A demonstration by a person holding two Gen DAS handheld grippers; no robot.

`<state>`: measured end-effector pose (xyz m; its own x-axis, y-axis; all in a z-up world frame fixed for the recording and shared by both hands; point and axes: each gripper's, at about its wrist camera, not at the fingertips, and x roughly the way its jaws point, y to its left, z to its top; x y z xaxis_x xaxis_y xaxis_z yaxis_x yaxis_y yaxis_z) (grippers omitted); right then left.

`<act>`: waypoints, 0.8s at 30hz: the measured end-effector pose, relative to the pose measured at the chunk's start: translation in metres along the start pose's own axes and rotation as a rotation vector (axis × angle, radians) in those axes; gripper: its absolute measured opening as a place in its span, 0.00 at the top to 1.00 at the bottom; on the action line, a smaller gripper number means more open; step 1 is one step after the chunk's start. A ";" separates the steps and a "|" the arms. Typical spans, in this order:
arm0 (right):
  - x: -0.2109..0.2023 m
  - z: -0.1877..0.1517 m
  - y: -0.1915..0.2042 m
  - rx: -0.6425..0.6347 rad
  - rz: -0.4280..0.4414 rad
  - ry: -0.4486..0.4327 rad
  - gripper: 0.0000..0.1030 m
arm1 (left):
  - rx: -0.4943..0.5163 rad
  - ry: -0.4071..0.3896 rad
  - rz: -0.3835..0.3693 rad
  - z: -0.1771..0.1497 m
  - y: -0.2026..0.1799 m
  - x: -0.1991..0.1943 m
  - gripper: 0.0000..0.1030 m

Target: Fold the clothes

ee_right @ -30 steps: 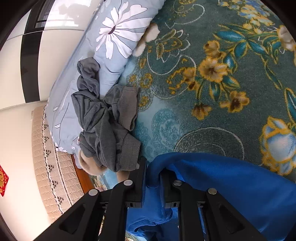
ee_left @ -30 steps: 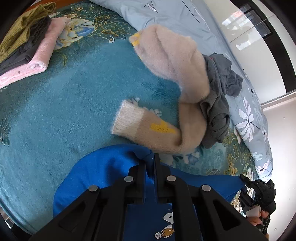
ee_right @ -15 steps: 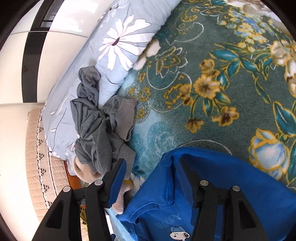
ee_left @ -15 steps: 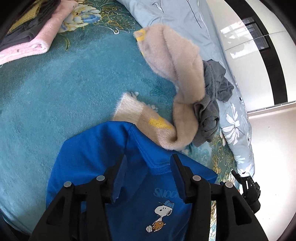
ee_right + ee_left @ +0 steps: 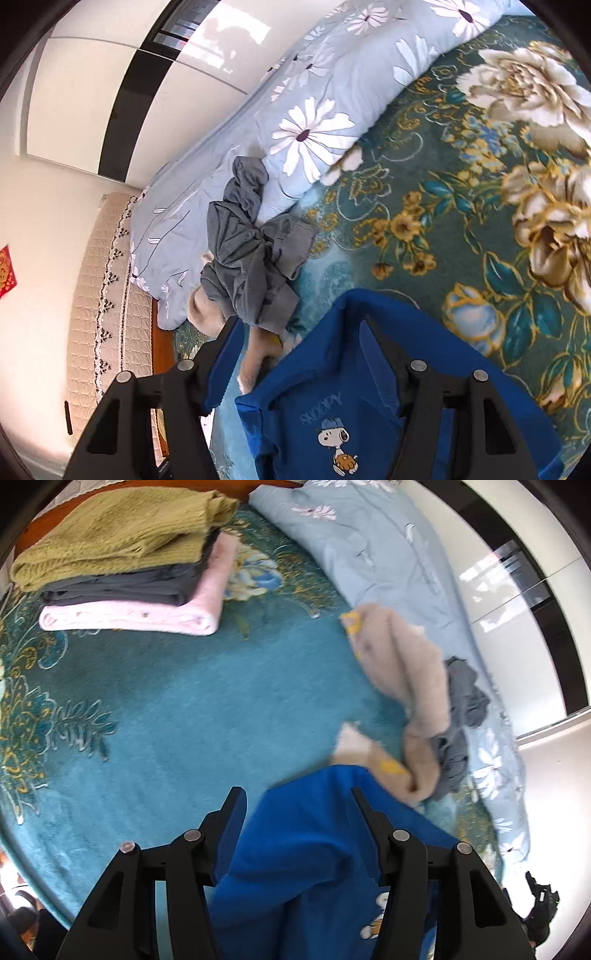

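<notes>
Left tool [image 5: 297, 799] gapes wide, holding nothing, above the blue cotton Snoopy T-shirt [image 5: 314, 867] lying on the teal floral bedspread [image 5: 166, 709]. Right tool [image 5: 301, 334] is spread open too, empty, over the same shirt's printed chest. At two o'clock of the left tool, a fuzzy beige sweater [image 5: 406, 679] touches crumpled grey trousers [image 5: 463, 709]. At eleven o'clock sits a folded stack of olive, grey and pink clothes [image 5: 125, 565].

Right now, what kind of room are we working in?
Most likely a bedroom, with the folding done on a bed. The teal floral bedspread covers the work surface, a light blue daisy-print quilt lies along its edge, and a padded cream headboard stands at one end.
</notes>
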<state>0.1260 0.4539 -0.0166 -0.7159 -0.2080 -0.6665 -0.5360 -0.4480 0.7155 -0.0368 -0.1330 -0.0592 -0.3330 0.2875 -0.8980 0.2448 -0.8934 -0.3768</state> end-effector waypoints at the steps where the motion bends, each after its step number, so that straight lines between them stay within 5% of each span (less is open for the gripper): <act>1: -0.001 -0.003 -0.007 0.012 -0.012 0.010 0.34 | 0.000 0.024 0.045 0.000 0.007 0.008 0.45; 5: -0.007 -0.011 -0.033 0.044 -0.064 0.028 0.34 | -0.022 0.127 0.130 -0.001 0.027 0.030 0.45; 11: -0.008 -0.014 -0.048 0.104 -0.082 0.042 0.34 | -0.142 0.294 0.132 -0.020 0.036 0.082 0.45; 19: -0.001 -0.019 -0.048 0.092 -0.096 0.068 0.34 | -0.202 0.399 0.122 -0.039 0.030 0.117 0.46; 24: -0.004 -0.022 -0.068 0.027 -0.212 0.117 0.34 | -0.129 0.393 0.187 -0.043 0.020 0.121 0.86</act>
<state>0.1745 0.4661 -0.0669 -0.5304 -0.2117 -0.8209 -0.6816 -0.4693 0.5614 -0.0332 -0.1016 -0.1849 0.0930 0.2567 -0.9620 0.3879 -0.8992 -0.2025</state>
